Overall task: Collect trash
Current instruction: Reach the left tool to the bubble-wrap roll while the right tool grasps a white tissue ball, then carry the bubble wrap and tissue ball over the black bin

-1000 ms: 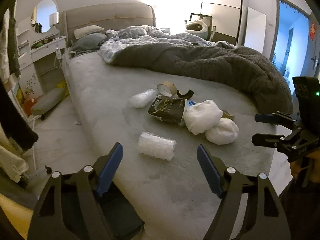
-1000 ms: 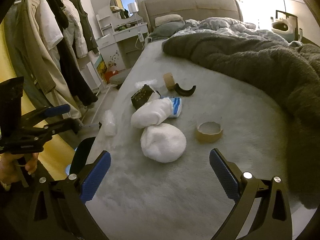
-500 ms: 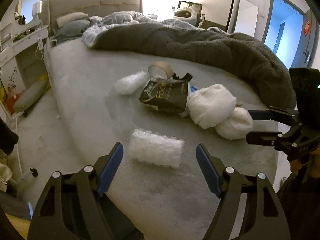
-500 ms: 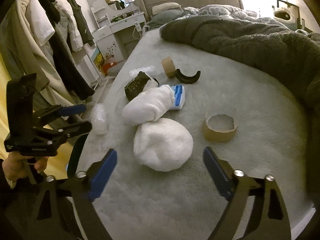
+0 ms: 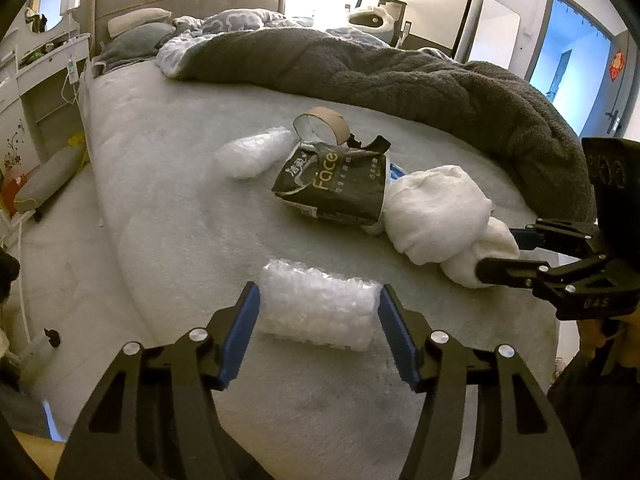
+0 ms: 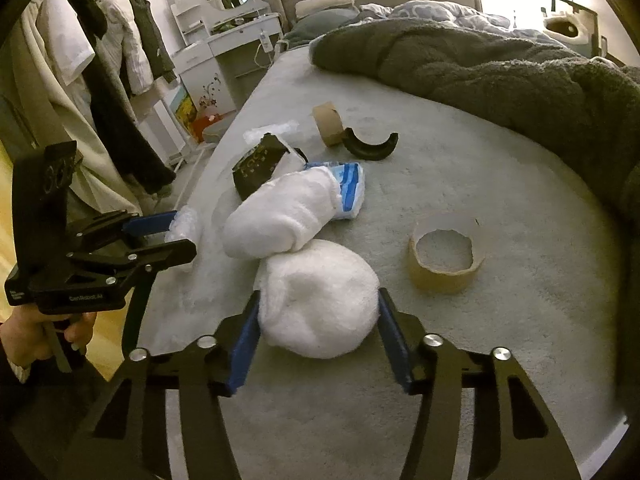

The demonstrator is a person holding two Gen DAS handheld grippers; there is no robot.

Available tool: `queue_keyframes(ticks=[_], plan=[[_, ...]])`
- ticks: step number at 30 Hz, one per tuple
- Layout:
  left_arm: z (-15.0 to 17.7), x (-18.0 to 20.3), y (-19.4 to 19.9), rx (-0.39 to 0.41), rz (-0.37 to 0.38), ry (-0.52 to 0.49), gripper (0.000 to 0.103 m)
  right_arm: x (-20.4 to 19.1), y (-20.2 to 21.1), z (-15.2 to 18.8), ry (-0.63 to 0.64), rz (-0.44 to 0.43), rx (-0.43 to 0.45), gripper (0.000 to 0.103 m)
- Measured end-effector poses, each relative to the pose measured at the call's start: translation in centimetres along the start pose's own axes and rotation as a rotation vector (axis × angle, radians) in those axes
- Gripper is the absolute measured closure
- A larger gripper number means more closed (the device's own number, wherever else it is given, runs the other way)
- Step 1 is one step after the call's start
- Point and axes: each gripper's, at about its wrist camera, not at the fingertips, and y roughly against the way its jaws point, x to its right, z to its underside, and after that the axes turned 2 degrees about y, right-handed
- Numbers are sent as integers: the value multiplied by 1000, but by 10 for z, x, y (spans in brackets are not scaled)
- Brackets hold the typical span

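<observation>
Trash lies on a grey bed [image 5: 168, 208]. My left gripper [image 5: 319, 312] is open, its blue pads on either side of a bubble-wrap roll [image 5: 318, 310] near the bed's edge. My right gripper [image 6: 318, 322] is open around a white fluffy wad [image 6: 320, 304]. A second white wad [image 6: 280, 214], a black "Face" packet [image 5: 336, 184], a blue-and-white wrapper [image 6: 350, 184], another bubble-wrap piece [image 5: 252, 152], two cardboard tape cores [image 6: 444, 260] [image 5: 320, 126] and a black curved piece [image 6: 370, 146] lie beyond. The right gripper shows in the left wrist view [image 5: 508, 252], the left in the right wrist view [image 6: 168, 236].
A dark grey blanket [image 5: 420, 76] is heaped across the far side of the bed. A white dressing table [image 6: 228, 52] and hanging clothes [image 6: 100, 64] stand to the left. The floor [image 5: 60, 240] runs beside the bed. A door [image 5: 576, 60] is at the right.
Both grippers have moved forward and down onto the bed. The left now straddles the bubble-wrap roll and the right straddles the near white wad. Both jaw gaps have narrowed.
</observation>
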Motion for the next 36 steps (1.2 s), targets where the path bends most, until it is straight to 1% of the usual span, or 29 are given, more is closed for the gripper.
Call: queue_keyframes(ticks=[2, 7, 13, 17, 19, 25, 29, 36], plan=[[-1, 0, 0, 7, 6, 4, 43, -1, 5, -3, -3, 16, 13, 55], [-5, 3, 10, 39, 17, 12, 43, 2, 16, -6, -8, 91, 27, 55], [-10, 0, 25, 71, -10, 52, 43, 5, 35, -11, -21, 185, 45, 55], [-10, -5, 37, 88, -42, 71, 43, 2, 45, -15, 3, 295, 61, 55], [-9, -9, 44, 96, -57, 87, 43, 3, 51, -17, -5, 306, 82, 55], [-1, -27, 55, 84, -118, 138, 43, -9, 61, -26, -3, 284, 129, 55], [10, -44, 58, 52, -187, 172, 43, -29, 59, -35, 21, 242, 150, 55], [33, -84, 59, -26, -263, 244, 43, -71, 43, -50, 78, 146, 152, 55]])
